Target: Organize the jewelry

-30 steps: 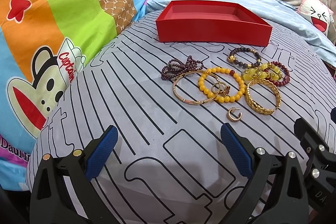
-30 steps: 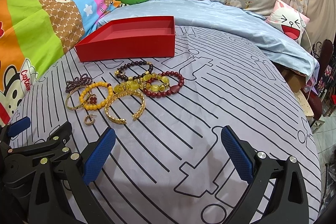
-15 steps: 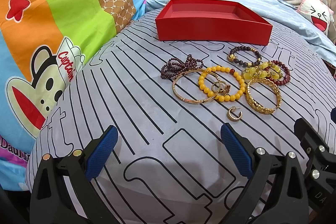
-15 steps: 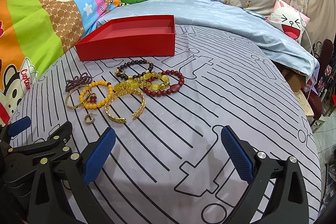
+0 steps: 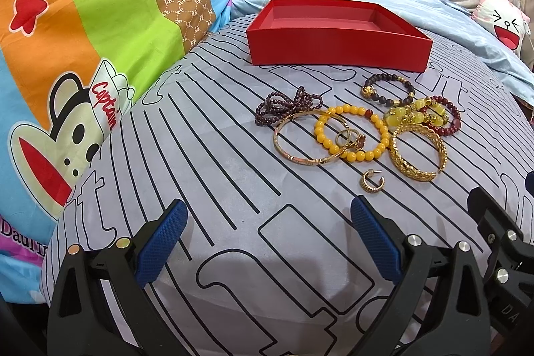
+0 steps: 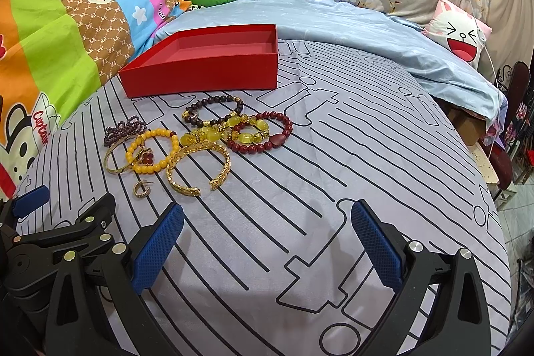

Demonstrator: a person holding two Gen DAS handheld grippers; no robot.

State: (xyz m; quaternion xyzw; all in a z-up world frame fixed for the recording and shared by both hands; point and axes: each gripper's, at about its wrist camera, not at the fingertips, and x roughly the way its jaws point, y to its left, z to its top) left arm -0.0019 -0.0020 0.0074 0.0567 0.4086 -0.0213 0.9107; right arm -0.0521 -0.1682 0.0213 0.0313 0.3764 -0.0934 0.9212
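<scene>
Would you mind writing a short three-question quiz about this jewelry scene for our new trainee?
1. True or false: the red box already holds a bracelet.
2. Which piece lies nearest the left gripper? A) the small gold hoop earring B) the purple bead strand C) the dark red bead bracelet
3. Fill in: both the left gripper and the right gripper are ____ and hold nothing.

Key: 1 false, its visible inside is bare; 2 A; 3 open.

The bed (image 5: 207,155) has a gray cover with black lines. On it sit a red box (image 5: 337,45) and a bunch of bracelets (image 5: 353,132).
</scene>
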